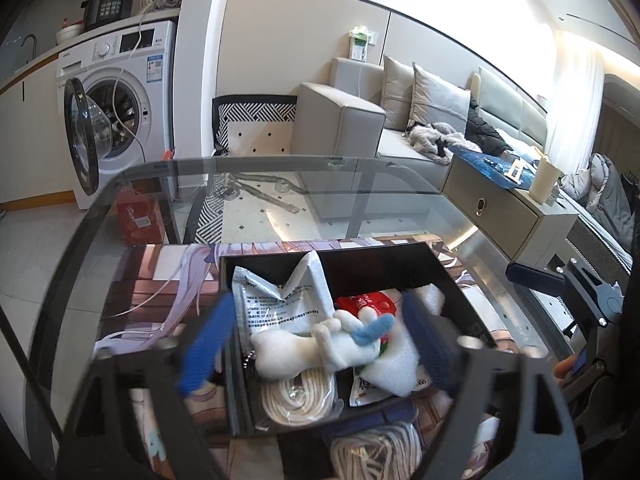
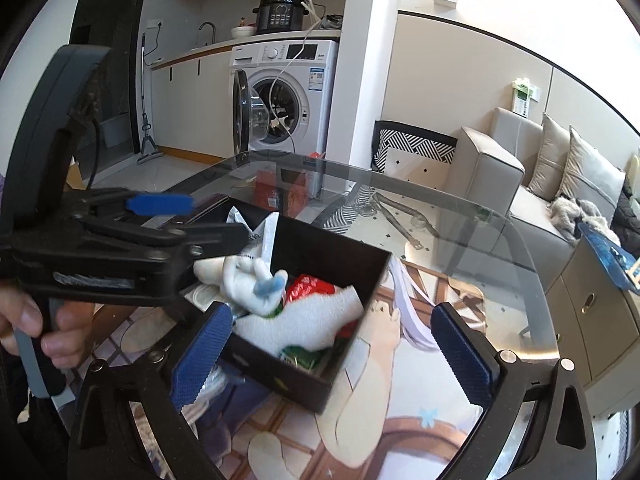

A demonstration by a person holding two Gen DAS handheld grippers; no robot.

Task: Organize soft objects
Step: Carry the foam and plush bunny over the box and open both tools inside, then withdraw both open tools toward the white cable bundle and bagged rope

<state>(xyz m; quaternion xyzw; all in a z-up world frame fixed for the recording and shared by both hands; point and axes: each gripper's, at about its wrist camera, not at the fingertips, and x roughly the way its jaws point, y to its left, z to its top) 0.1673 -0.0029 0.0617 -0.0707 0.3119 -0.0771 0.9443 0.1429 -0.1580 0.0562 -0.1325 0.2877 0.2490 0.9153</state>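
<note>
Tongs on the left (image 1: 320, 344) are wide open, with blue pads on both sides of a white plush toy (image 1: 316, 344). The pads do not press on it. The toy lies in a black box (image 1: 460, 280) and it has a small blue bit sticking out. Under and beside the toy are a white packet with print (image 1: 288, 300), a red packet (image 1: 368, 304) and a white foam piece (image 1: 396, 364). A coil of white rope (image 1: 298, 400) sits in the near part of the box. Another bundle of white rope (image 1: 376, 456) lies just outside the box, close to the camera.

Right tongs (image 2: 332, 352) are wide open too, and they hold nothing. One blue pad is by the near wall of the box, and the other pad is off to the side, over a picture mat (image 2: 400, 400). In that view a hand (image 2: 36, 320) grips the handle of the left tongs.

The box stands on the picture mat, and the mat lies on a glass counter (image 2: 460, 200). Far behind are a washing machine (image 1: 132, 80) with its door open and a grey sofa (image 1: 360, 112) with cushions.
</note>
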